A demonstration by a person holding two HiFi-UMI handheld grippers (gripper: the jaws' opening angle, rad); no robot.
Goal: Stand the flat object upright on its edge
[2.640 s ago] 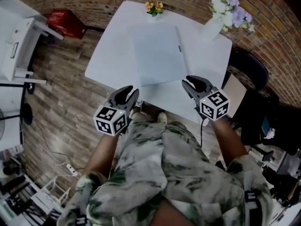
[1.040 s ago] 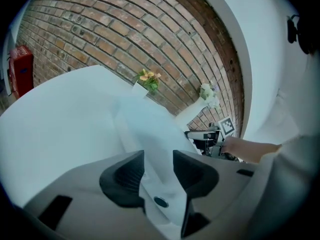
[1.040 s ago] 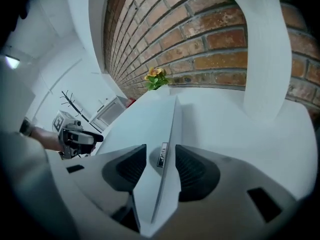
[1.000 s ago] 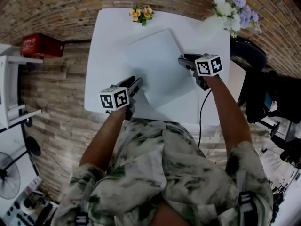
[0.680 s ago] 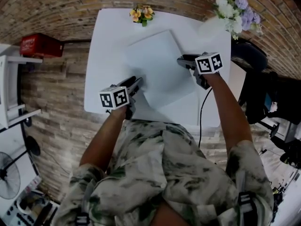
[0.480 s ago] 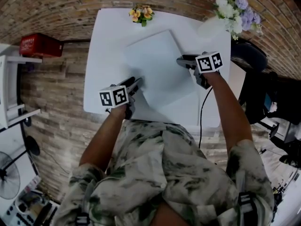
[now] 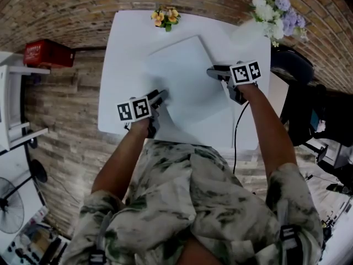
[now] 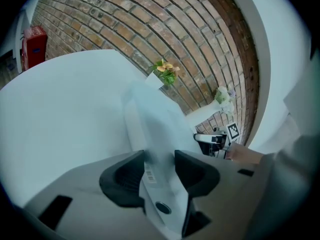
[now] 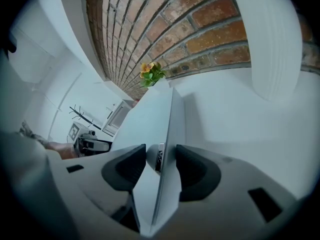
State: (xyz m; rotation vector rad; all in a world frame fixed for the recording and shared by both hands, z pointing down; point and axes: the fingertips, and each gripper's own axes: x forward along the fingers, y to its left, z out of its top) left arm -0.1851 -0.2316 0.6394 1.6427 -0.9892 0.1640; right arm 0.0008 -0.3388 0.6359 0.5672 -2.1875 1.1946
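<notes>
A pale closed laptop (image 7: 187,79) lies askew in the middle of the white table (image 7: 124,54), one corner turned toward the far edge near a small pot of yellow flowers (image 7: 165,16). The head view does not settle whether any side of it has left the table. A white and purple bouquet (image 7: 273,10) stands at the table's far right corner, and a red box (image 7: 47,53) sits on the floor off the left edge.

The left hand-held gripper (image 7: 160,97) is at the laptop's near left corner. Its jaws have just been opening, yet in its own view (image 8: 160,156) the corner, with a barcode label on it, fills the gap and both pads lie against it.

The right hand-held gripper (image 7: 212,70) is at the opposite side, toward the table's right edge. In its own view (image 9: 161,154) its jaws are clamped on the laptop's thin edge
</notes>
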